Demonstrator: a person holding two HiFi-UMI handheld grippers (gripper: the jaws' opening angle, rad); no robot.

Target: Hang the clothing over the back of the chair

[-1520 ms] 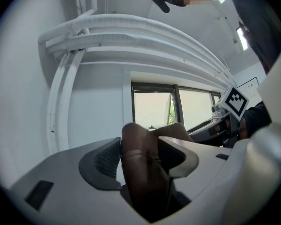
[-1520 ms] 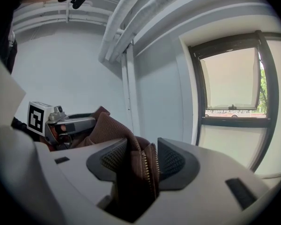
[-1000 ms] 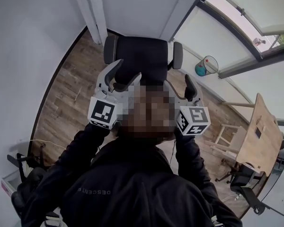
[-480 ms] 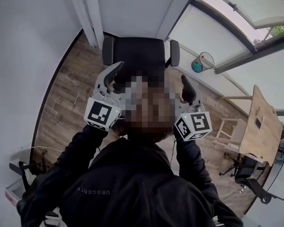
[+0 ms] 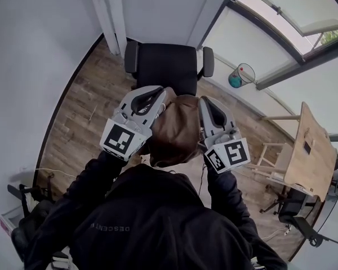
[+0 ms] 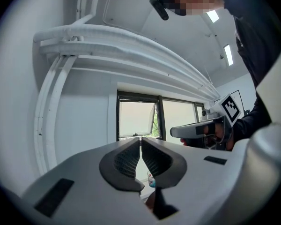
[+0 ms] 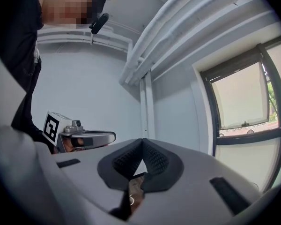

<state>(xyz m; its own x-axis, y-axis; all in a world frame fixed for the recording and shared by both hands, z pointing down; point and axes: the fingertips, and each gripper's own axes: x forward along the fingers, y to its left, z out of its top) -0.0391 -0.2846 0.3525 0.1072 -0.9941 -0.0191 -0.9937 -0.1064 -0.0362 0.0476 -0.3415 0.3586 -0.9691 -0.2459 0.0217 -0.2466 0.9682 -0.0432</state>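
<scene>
A brown garment [image 5: 177, 128] hangs bunched in front of the person, held between my two grippers. My left gripper [image 5: 159, 96] grips its left edge and my right gripper [image 5: 206, 104] its right edge; both have just been closing, with cloth caught in the jaws. In the left gripper view the left gripper [image 6: 141, 142] has its pads tip to tip, and brown cloth [image 6: 152, 201] shows below them. In the right gripper view the right gripper [image 7: 142, 144] looks the same, with brown cloth [image 7: 135, 187] under the pads. The black office chair [image 5: 163, 66] stands just beyond, its back towards me.
A white wall runs down the left and a window wall [image 5: 281, 27] along the right. A blue bin [image 5: 239, 76] stands by the window. A wooden table [image 5: 312, 156] with stools is at the right. Dark equipment [image 5: 28, 207] sits on the wood floor at lower left.
Both grippers went from wide open to shut. They have drawn closer together and a little up, and the brown garment now shows between them.
</scene>
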